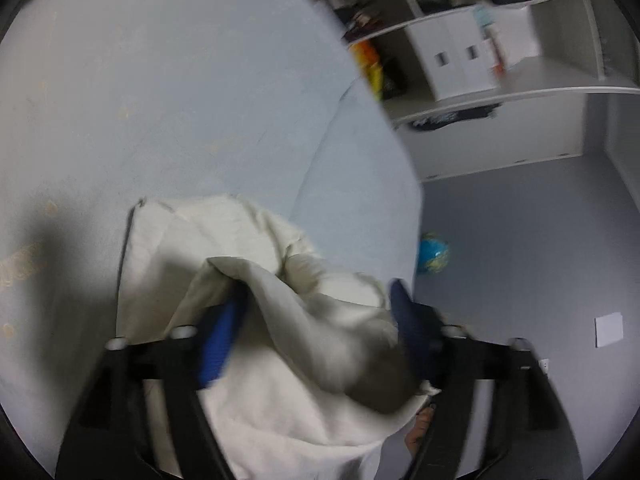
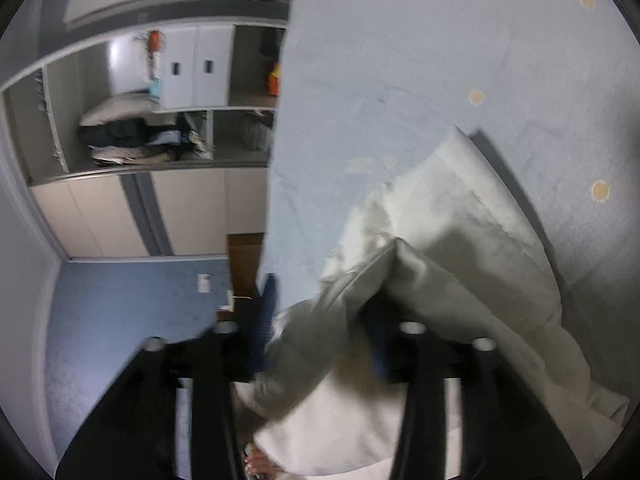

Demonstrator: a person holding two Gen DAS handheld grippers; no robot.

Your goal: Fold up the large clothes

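Note:
A cream garment (image 1: 224, 232) lies bunched on the pale blue bed (image 1: 160, 80) near its edge. My left gripper (image 1: 316, 292) stands open, its blue pads (image 1: 220, 340) wide apart. A fold of the cloth rises loosely between them and drapes over the left finger. In the right wrist view the same cream garment (image 2: 460, 208) lies on the bed (image 2: 400, 60). My right gripper (image 2: 320, 300) is open too, with a ridge of cloth slack between its fingers (image 2: 264, 320). The cloth partly hides the right finger.
The bed's edge drops to a grey-blue floor (image 1: 540, 260) with a small globe (image 1: 433, 255) and a sheet of paper (image 1: 609, 330) on it. White shelves (image 1: 500, 92) with boxes and clothes line the wall. A person's toes (image 2: 256, 464) show below the garment.

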